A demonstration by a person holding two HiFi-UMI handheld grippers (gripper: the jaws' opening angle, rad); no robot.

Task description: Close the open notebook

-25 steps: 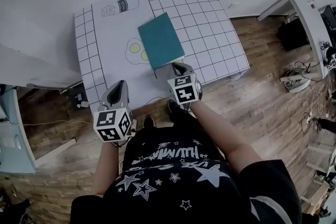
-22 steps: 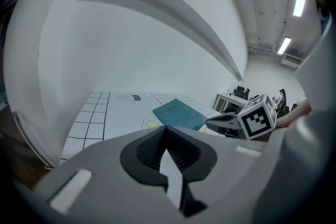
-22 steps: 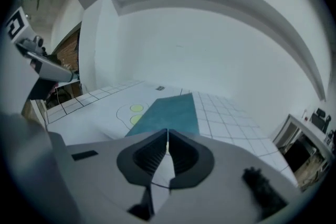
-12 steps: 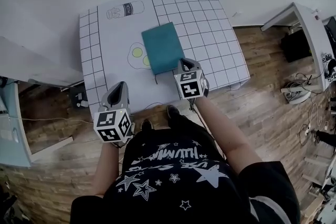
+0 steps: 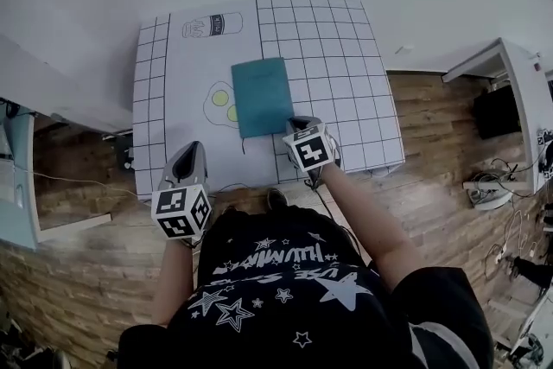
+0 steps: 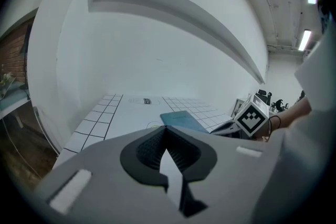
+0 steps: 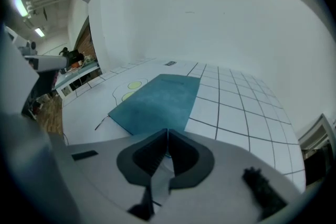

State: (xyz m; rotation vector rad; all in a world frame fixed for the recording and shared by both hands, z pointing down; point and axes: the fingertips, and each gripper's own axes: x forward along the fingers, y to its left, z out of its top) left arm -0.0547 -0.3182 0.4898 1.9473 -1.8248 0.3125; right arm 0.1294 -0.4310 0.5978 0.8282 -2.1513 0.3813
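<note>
Notebook (image 5: 262, 96) first: in the head view it lies flat on the gridded table (image 5: 346, 73) with its teal cover up, much as it did a second ago. The change is small: the right tongs (image 5: 295, 124), whose tips overlapped the book's near right corner then, now sit just off that corner. Judging by that, the closing is already done and the right tongs seem to be drawing clear. The left tongs (image 5: 192, 148) hang at the near table edge, and the notebook lies ahead of them and to their right, well apart. In the left gripper view these tongs are clenched on nothing, the dark pads meeting with only bare table beyond. The book shows as a thin teal slab ahead and right of the tips, and the marker cube (image 6: 252, 118) of the other tongs stands further right. In the right gripper view the jaws are likewise pressed together and empty. The notebook starts just ahead of the tips and runs away to their left, its cover lying flat — no page is raised. A thin dark strand (image 7: 100, 124) trails from its near corner onto the table.
</note>
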